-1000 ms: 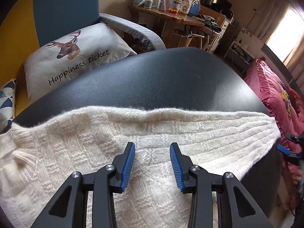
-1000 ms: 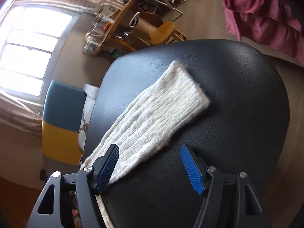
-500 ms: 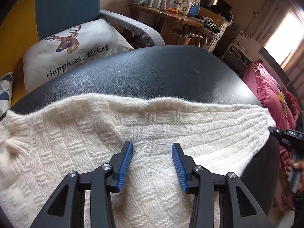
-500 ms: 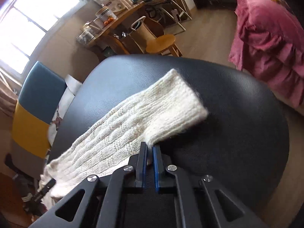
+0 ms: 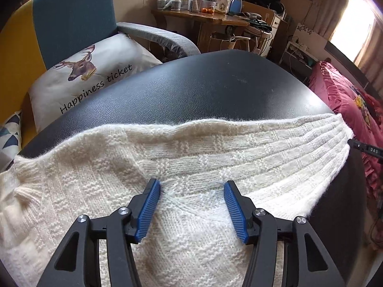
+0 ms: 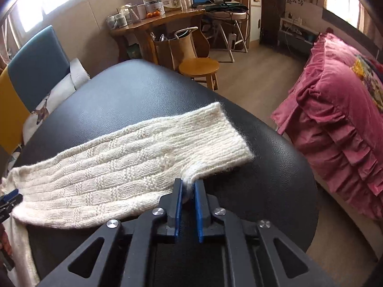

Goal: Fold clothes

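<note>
A cream knitted sweater [image 5: 191, 162] lies spread on a black leather surface [image 5: 203, 91]. Its sleeve [image 6: 134, 162] stretches out to the right across the surface [image 6: 275, 167]. My left gripper [image 5: 191, 186] is open, its blue pads resting on the sweater's body near where the sleeve joins. My right gripper [image 6: 189, 186] is shut on the sleeve's near edge close to the cuff, with a pinch of knit between the pads. The tip of the right gripper shows at the right edge of the left wrist view [image 5: 368, 148].
A deer-print cushion [image 5: 91, 79] sits on a blue and yellow armchair [image 5: 71, 19] behind the surface. A pink ruffled bed cover [image 6: 340, 119] is to the right. A wooden stool [image 6: 198, 69] and a cluttered wooden desk [image 6: 155, 21] stand beyond.
My right gripper has closed on the sleeve's near edge and swung to face along the sleeve. My left gripper has opened wider and settled lower on the sweater's body.
</note>
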`<state>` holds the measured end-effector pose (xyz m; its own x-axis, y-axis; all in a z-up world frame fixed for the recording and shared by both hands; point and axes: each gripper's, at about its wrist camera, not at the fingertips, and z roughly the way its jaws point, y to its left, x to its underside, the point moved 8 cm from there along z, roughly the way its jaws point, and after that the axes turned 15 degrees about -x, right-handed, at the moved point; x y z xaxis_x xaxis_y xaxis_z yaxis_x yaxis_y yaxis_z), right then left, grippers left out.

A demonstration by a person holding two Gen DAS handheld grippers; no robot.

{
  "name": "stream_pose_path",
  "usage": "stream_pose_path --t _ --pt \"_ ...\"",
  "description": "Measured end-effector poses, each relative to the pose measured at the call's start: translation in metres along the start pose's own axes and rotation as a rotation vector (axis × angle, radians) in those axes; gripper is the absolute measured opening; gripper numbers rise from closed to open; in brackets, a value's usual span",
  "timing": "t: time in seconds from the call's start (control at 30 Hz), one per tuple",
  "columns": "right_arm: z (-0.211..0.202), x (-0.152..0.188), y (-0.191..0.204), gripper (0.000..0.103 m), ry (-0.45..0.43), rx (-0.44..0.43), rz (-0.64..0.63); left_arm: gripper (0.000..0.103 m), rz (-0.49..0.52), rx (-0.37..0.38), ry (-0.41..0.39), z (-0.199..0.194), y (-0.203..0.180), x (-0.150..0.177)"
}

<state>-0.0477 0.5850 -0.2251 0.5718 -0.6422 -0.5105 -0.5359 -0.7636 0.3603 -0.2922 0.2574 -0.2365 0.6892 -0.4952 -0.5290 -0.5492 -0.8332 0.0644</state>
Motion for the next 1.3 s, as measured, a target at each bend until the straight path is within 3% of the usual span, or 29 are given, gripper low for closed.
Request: stream_pose_path --t 0.07,0.13,0.2,0.37,0.53,0.6,0.67,0.83,0.93,1.0,1.07,1.23,1.3 --pt "-0.013 -0.001 -0.004 0.017 -0.024 0.001 0.028 0.056 -0.073 0.045 0.012 -0.007 0.008 -0.003" --pt "-0.036 -0.006 -0.002 0.02 -0.086 0.065 -0.02 0.056 -0.116 0.078 -0.004 -0.021 0.016 -0.001" --pt "-0.05 -0.009 0.015 0.024 -0.125 0.053 -0.072 0.055 -0.134 0.107 -0.024 -0.036 0.02 0.003" --pt "-0.028 0.007 0.104 0.024 -0.008 -0.111 -0.278 0.054 -0.051 0.2 -0.048 -0.071 -0.009 0.034" --pt "0.026 0.026 0.184 0.024 0.116 -0.161 -0.502 0.054 0.045 0.272 -0.017 -0.085 -0.052 0.073" --pt "0.05 0.027 0.198 0.024 0.161 -0.138 -0.543 0.054 0.052 0.286 0.016 -0.078 -0.062 0.083" --pt "0.074 0.026 0.197 0.023 0.21 -0.061 -0.564 0.054 0.047 0.311 0.035 -0.075 -0.068 0.093" --pt "0.091 0.008 0.189 0.021 0.178 -0.027 -0.53 0.054 0.037 0.367 0.027 -0.079 -0.071 0.104" --pt "0.09 0.004 0.192 0.021 0.198 -0.018 -0.544 0.054 -0.022 0.401 0.051 -0.082 -0.063 0.097" --pt "0.083 0.001 0.204 0.021 0.2 -0.039 -0.558 0.054 -0.072 0.387 0.01 -0.09 -0.043 0.081" --pt "0.071 -0.001 0.233 0.021 0.177 -0.152 -0.574 0.054 -0.141 0.352 -0.045 -0.095 -0.013 0.06" --pt "0.069 0.017 0.328 0.021 0.215 -0.425 -0.667 0.054 -0.275 0.091 -0.071 -0.067 0.085 0.027" --pt "0.082 0.027 0.36 0.021 0.236 -0.465 -0.716 0.054 -0.297 0.018 -0.057 -0.053 0.113 0.026"
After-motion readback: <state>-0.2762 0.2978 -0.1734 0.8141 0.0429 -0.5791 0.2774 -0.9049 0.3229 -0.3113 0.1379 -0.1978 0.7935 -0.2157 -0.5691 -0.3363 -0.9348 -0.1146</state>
